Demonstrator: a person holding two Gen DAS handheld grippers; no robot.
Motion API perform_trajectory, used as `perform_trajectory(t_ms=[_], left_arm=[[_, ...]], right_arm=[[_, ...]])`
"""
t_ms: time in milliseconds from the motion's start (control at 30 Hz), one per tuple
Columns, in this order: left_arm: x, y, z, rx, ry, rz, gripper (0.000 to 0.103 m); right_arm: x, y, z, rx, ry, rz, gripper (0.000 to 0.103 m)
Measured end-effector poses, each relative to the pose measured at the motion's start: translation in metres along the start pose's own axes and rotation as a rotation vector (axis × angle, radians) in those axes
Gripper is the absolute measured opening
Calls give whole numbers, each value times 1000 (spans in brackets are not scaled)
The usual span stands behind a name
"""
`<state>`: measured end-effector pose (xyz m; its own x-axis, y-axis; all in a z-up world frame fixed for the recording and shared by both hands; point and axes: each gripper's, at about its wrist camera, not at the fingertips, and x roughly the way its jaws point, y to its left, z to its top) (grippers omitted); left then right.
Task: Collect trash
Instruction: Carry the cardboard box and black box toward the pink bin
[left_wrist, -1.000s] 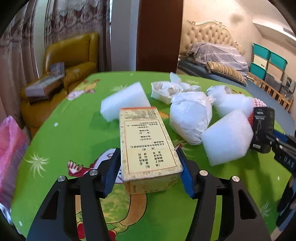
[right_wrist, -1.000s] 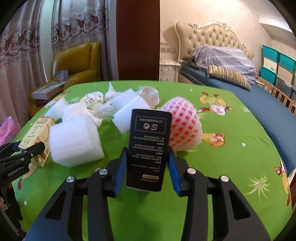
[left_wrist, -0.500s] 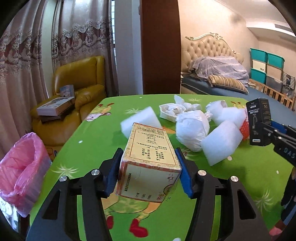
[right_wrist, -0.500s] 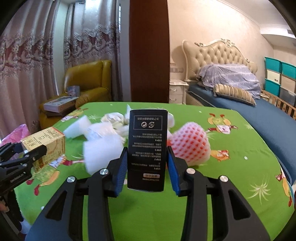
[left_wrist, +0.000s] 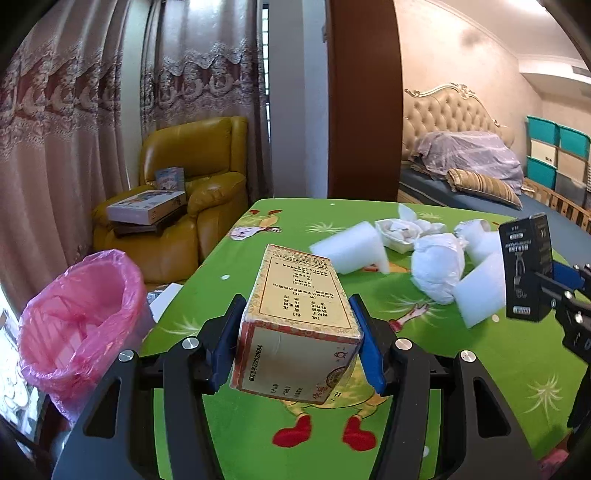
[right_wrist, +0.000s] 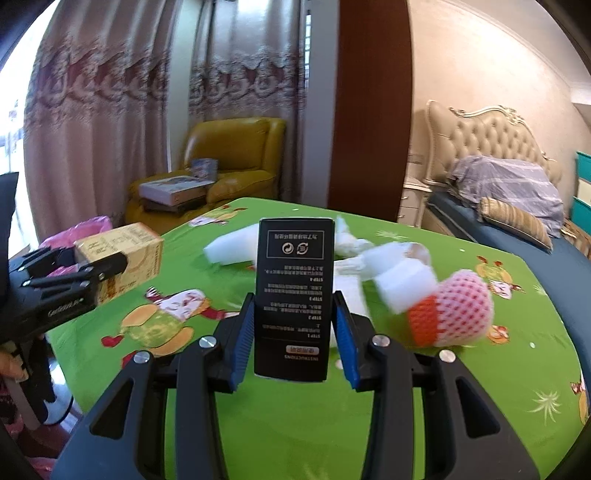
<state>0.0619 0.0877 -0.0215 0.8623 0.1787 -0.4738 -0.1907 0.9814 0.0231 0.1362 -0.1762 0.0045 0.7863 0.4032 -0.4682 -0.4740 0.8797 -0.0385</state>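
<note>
A yellow carton is held clear of the worktop in the left tool, whose blue pads are closed against its two long sides with the printed end facing the camera, low in the centre of the left wrist view. A black box is held upright in the right tool, gripped across its narrow width near the bottom, at the centre of the right wrist view. Both are judged to be light, thin-walled cardboard: stiff along the edges, but likely to dent or buckle if squeezed hard on the flat panels, so a hold across the narrow width close to an end is thought safest. The carton sits slightly tilted between the pads and could be expected to twist if the hold were relaxed. A bin lined with a pink bag stands beside the worktop at the lower left of the left wrist view, its mouth open. More rubbish lies on the green cartoon-printed cloth: white foam blocks, a knotted white bag and a pink foam net, all judged soft and very light. Behind are seen a yellow armchair, curtains and a bed.
</note>
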Motion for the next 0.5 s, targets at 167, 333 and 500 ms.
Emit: perform_trajectory(t_ms=[167, 333, 500], left_arm=[[-3, 8, -4, -7, 2, 15, 54], [-8, 21, -10, -9, -6, 39, 54], [-22, 45, -14, -20, -37, 88, 54]], right_arm=[[3, 18, 2, -44, 15, 54, 40], [13, 38, 9, -93, 28, 106, 40], [25, 65, 20, -141, 38, 157, 40]])
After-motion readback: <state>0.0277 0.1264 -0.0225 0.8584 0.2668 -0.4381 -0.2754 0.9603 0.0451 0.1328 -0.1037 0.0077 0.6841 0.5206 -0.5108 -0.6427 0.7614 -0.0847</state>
